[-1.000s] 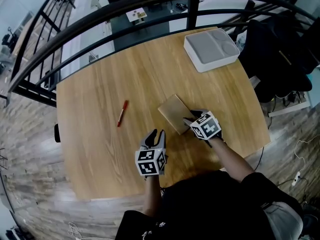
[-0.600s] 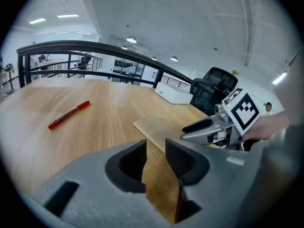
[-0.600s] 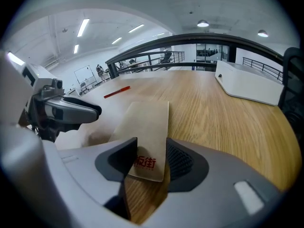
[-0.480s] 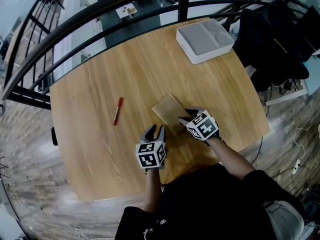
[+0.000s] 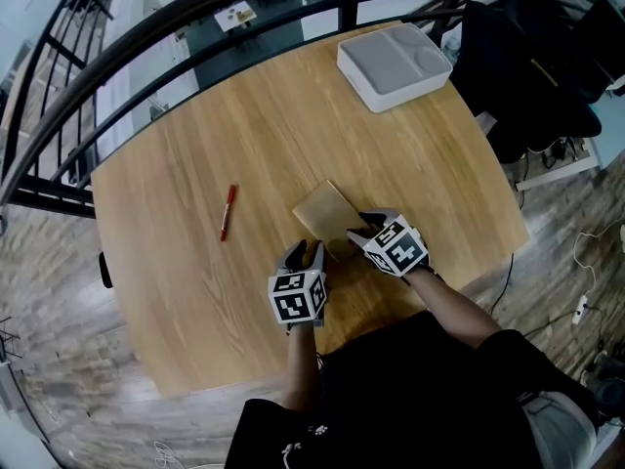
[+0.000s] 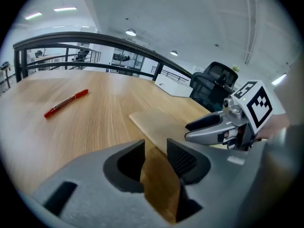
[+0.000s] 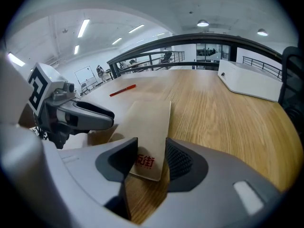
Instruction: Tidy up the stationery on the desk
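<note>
A tan notebook (image 5: 322, 211) lies on the wooden table (image 5: 195, 164). My right gripper (image 5: 363, 228) is at its near right corner, open. In the right gripper view the corner with red print (image 7: 147, 122) lies flat between the spread jaws of the right gripper (image 7: 152, 148). My left gripper (image 5: 305, 254) is at the notebook's near left edge. Its jaws have just been opening and stand apart, the notebook (image 6: 161, 120) just past the tips of the left gripper (image 6: 156, 148), nothing pressed between them. A red pen (image 5: 227, 213) lies apart to the left.
A white compartment tray (image 5: 394, 64) sits at the table's far right corner. A black chair (image 5: 527, 66) stands beyond the right edge. A dark curved railing (image 5: 195, 18) runs behind the table. The table's near edge is close to my body.
My left gripper has edged forward toward the notebook's near left edge. The right gripper stays at the near right corner. The notebook and pen have not moved on the table.
</note>
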Tool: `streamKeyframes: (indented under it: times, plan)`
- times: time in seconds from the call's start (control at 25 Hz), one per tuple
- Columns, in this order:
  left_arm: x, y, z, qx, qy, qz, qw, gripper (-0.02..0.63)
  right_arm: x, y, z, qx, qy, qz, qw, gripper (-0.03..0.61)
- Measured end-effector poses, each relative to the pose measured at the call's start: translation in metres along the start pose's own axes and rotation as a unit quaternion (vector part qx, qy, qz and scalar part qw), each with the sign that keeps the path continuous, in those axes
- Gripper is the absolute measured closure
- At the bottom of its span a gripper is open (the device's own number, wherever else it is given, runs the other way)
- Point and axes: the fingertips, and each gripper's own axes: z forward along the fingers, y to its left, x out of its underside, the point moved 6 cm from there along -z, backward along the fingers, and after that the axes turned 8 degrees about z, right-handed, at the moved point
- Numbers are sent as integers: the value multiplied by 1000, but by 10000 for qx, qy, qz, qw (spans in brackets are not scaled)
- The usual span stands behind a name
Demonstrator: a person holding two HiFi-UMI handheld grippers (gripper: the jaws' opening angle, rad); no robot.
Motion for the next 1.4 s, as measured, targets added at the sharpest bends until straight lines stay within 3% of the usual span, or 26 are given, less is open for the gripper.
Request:
streamKeyframes:
  times: [0.92,1.2,1.4]
  plan:
    - [4,-8,2,320,140,392,9986,466,15,26,0,-59,-15,-29,10000,396]
    - [8,-5,-5,238,224,190,9993,463,20,36,-3,-226,70,-203,9995,396]
    - [13,-8,-10,9,341,469,9983,465,26,43,-5,-436,203,-425,9979,399]
